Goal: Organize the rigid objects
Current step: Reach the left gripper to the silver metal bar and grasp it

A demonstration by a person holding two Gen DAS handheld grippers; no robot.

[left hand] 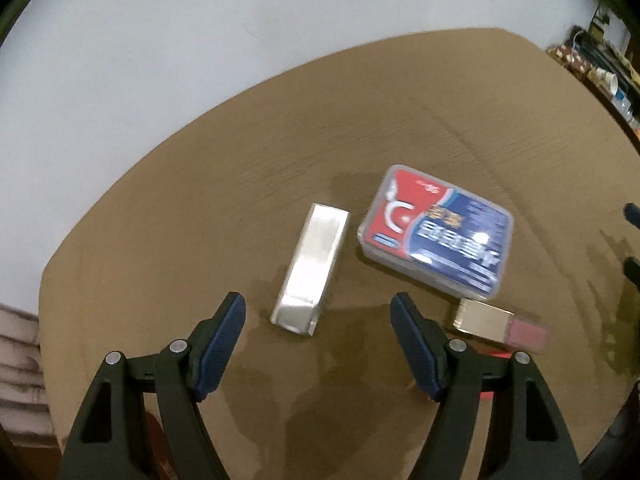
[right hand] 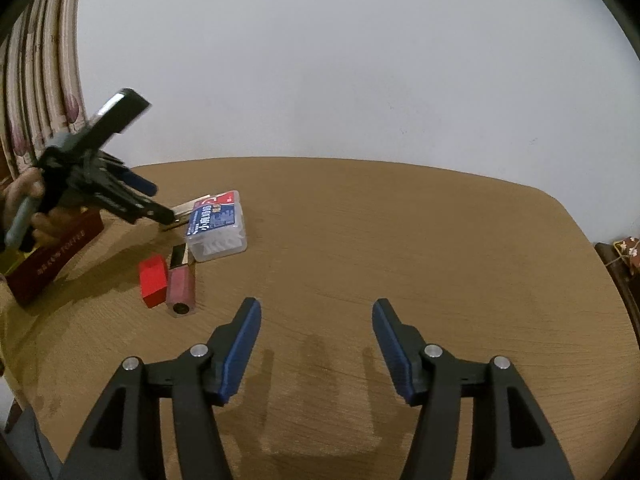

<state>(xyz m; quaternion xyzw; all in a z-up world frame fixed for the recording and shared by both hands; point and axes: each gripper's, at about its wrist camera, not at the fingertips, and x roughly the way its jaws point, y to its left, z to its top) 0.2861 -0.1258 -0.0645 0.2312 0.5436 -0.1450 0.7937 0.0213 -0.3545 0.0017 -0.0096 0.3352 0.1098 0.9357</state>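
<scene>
The left tongs point(left hand: 318, 314) hang wide open and empty above the wooden table point(left hand: 168, 216), a silver box point(left hand: 310, 270) lying just ahead between the tips. Right of it sit a plastic case point(left hand: 436, 230) and a small pink tube point(left hand: 500, 324). The right tongs point(right hand: 316, 320) gape empty too, the objects far off their left.

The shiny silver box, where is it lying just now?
In the left wrist view the silver box lies flat on the brown table, just ahead of the open left gripper, left of the clear plastic case.
</scene>
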